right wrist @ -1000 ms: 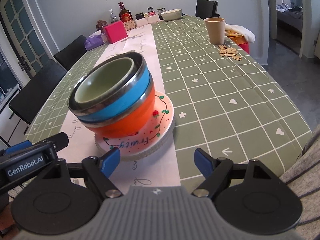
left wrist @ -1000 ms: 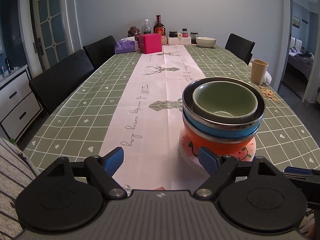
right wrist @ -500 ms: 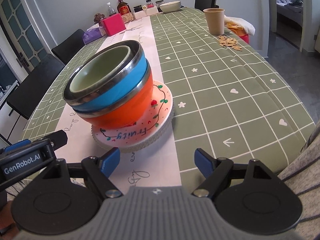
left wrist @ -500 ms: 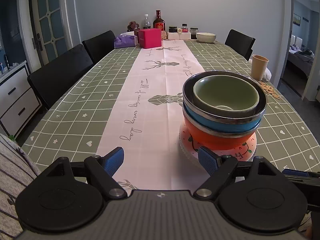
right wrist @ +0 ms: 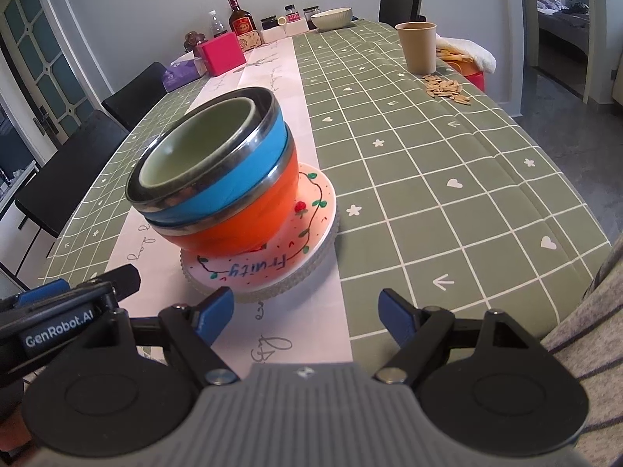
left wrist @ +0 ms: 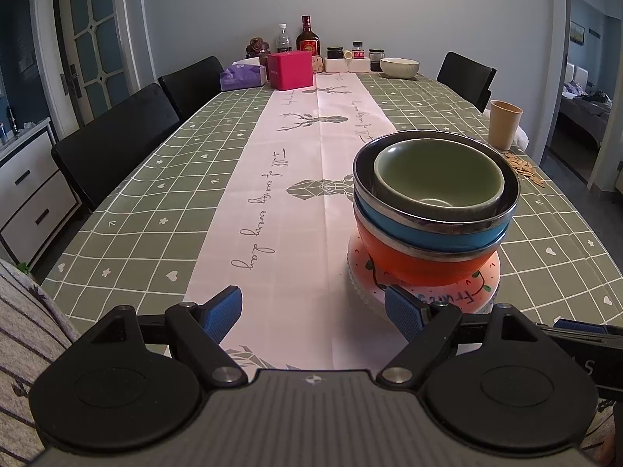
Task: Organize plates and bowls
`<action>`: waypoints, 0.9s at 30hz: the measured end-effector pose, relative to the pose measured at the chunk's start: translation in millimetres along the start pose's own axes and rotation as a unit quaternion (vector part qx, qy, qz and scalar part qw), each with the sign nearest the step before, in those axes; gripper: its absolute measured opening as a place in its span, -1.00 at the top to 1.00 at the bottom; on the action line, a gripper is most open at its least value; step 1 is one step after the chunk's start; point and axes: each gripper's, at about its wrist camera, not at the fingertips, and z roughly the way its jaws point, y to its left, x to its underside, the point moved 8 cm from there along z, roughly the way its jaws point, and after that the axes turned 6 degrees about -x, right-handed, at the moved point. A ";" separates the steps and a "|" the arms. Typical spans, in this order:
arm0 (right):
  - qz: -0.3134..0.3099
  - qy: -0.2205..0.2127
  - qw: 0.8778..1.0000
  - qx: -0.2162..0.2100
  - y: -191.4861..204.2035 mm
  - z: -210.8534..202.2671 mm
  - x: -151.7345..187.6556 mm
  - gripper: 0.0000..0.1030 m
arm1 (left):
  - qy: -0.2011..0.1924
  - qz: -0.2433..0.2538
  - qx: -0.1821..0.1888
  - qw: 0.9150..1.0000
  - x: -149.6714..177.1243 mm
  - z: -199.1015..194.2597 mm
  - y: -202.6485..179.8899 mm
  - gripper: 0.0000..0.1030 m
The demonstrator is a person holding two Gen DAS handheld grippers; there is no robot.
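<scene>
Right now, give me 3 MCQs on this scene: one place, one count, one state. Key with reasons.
1. Where does the orange bowl sit?
A. on the pink plate
B. beside the paper cup
C. on a chair

2. How many bowls are nested in the stack?
A. two
B. three
C. five

3. What state is the right gripper in?
A. shut on the plate
B. shut on the green bowl
C. open, holding nothing

Key:
1 A: its base rests on the plate lettered "Fruity".
2 B: green inside the blue bowl, blue inside orange.
3 C: its blue pads stand wide apart over bare tablecloth.
</scene>
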 end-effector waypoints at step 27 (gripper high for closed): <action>0.003 0.013 1.000 0.020 -4.1 1.8 3.2 -0.56 | -0.004 0.000 0.026 1.000 0.8 -3.9 -4.3 -0.85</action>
